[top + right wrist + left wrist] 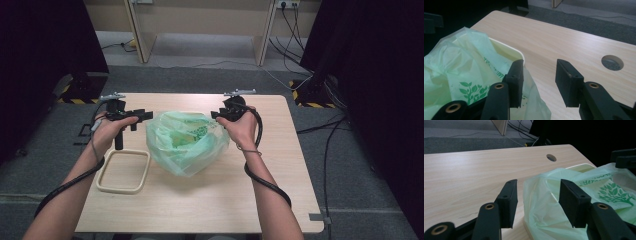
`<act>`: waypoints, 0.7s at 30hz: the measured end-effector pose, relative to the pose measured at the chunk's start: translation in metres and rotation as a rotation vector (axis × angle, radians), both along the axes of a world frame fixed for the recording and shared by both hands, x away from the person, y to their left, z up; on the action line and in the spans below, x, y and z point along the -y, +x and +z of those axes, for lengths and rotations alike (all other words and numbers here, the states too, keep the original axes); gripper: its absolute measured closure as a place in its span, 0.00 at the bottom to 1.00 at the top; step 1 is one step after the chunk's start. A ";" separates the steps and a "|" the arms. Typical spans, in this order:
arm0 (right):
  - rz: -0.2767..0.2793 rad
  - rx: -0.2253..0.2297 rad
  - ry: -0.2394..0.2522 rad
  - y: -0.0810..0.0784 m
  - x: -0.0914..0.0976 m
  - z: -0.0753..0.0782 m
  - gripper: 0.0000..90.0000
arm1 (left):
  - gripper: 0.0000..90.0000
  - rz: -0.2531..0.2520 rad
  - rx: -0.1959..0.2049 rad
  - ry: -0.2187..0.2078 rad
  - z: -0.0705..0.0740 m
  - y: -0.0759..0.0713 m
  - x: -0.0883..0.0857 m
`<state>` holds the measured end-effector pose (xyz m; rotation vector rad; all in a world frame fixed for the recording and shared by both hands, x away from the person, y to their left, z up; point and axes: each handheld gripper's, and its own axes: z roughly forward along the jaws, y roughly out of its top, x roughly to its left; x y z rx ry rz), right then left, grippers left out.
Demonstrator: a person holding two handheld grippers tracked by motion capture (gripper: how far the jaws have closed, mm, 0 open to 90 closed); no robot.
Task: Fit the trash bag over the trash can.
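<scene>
Both claws apart, left claw (142, 115) and right claw (216, 115) flanking the green bag (186, 141); best pinch opposite rim edges evenly, then spread

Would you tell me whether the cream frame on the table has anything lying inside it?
No, in the high view the cream frame lies flat beside the green bag, with bare table wood showing through its middle.
</scene>
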<state>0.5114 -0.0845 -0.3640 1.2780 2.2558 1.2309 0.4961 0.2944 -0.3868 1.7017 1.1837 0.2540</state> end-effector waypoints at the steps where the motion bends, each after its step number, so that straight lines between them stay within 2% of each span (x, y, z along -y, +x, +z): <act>1: 0.010 -0.007 0.001 0.000 0.000 -0.001 0.65 | 0.52 -0.005 -0.008 -0.004 -0.002 0.001 0.000; 4: 0.038 -0.032 0.006 0.001 0.000 -0.004 0.68 | 0.51 -0.011 -0.036 -0.004 -0.008 0.003 0.000; 7: 0.069 -0.050 0.011 0.001 0.000 -0.006 0.80 | 0.52 -0.016 -0.061 -0.017 -0.013 0.005 -0.002; 9: 0.095 -0.061 -0.006 0.001 -0.002 -0.006 0.87 | 0.58 -0.031 -0.080 -0.036 -0.017 0.005 -0.003; 11: 0.122 -0.067 -0.024 0.001 -0.005 -0.007 0.96 | 0.67 -0.051 -0.086 -0.024 -0.018 0.004 -0.003; 12: 0.122 -0.069 -0.033 0.000 -0.007 -0.006 1.00 | 0.72 -0.055 -0.092 -0.026 -0.019 0.004 -0.003; 15: 0.108 -0.051 -0.041 0.002 -0.009 -0.006 1.00 | 0.88 -0.070 -0.105 -0.025 -0.020 0.005 -0.003; 17: 0.087 -0.034 -0.021 0.003 -0.009 -0.004 1.00 | 0.96 -0.071 -0.106 -0.031 -0.020 0.005 -0.002; 21: 0.037 0.008 0.018 0.007 -0.009 -0.001 1.00 | 0.99 -0.051 -0.100 -0.030 -0.019 0.006 -0.002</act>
